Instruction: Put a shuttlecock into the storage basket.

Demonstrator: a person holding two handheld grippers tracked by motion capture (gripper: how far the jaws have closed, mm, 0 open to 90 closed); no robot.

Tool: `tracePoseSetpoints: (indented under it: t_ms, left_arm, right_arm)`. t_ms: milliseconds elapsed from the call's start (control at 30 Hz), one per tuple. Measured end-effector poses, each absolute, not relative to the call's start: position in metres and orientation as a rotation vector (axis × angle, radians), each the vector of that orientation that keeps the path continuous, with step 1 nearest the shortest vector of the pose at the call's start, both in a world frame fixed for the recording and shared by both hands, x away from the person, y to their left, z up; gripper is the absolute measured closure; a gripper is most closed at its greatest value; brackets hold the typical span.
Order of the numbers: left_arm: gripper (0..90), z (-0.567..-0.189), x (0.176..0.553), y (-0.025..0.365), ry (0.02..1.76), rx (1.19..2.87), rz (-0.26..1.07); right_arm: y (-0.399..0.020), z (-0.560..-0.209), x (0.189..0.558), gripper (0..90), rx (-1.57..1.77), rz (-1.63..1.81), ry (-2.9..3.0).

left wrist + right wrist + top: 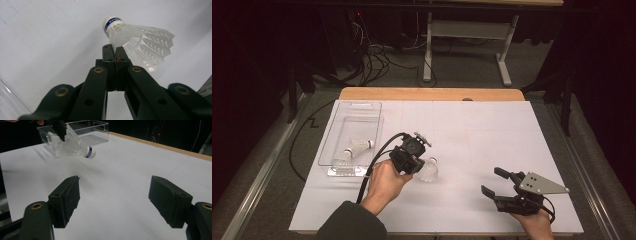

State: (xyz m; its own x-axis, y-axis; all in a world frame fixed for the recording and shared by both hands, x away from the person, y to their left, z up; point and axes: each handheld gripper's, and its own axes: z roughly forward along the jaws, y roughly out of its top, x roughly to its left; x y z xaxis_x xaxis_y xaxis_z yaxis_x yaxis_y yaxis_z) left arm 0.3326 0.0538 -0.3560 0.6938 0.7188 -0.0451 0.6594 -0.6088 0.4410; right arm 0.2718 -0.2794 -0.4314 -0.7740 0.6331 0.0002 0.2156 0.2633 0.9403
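Black left tongs [115, 51] pinch a white shuttlecock [140, 41] by its skirt edge, above the tabletop [472, 130] near the clear bin [343, 120]. Thin grip: could slip or crush feathers. Right tongs [115, 195] wide, empty.

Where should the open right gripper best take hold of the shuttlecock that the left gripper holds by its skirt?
Probably at the cork head. The left gripper is shut on the shuttlecock by its thin, springy feather skirt, so the rounded head with the blue band juts free. The right gripper, jaws open, could come from the head's side and close across that firm part.
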Motion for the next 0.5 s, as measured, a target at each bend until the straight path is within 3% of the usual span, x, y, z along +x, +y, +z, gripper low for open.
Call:
tracePoseSetpoints:
  t_ms: [500]
  left_arm:
    - [89.9,-0.348,0.336,0.075,1.109,2.406,0.19]
  right_arm:
    - [-0.297,-0.444,0.263,24.9,0.8,1.596,2.084]
